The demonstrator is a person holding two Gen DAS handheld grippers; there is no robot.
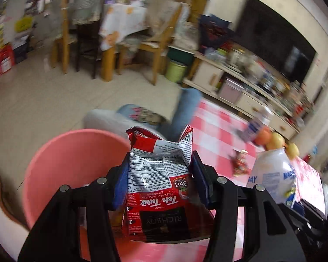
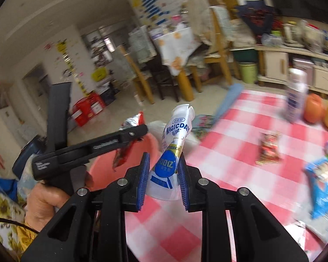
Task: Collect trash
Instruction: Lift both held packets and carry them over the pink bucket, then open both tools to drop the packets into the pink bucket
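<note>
Checked tablecloth (image 2: 229, 135); gripped "Teh Tarik" sachet (image 1: 158, 181), "MAGICDAY" pouch (image 2: 175, 144).

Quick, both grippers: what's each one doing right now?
Left gripper: shut on the red Teh Tarik packet.
Right gripper: shut on the white Magicday pouch.

The red and white sachet (image 1: 158, 181), seen upside down in the left wrist view, reads "Teh Tarik", "INSTANT MILK TEA", "3in1 Original", "NUTRITION FACTS" and "RICHBOY" on its black panel, with the numbers 2 and 3 along one edge. The white pouch (image 2: 171, 150) in the right wrist view reads "MAGICDAY", with "100亿" on its blue circle; smaller print there is illegible.
</note>
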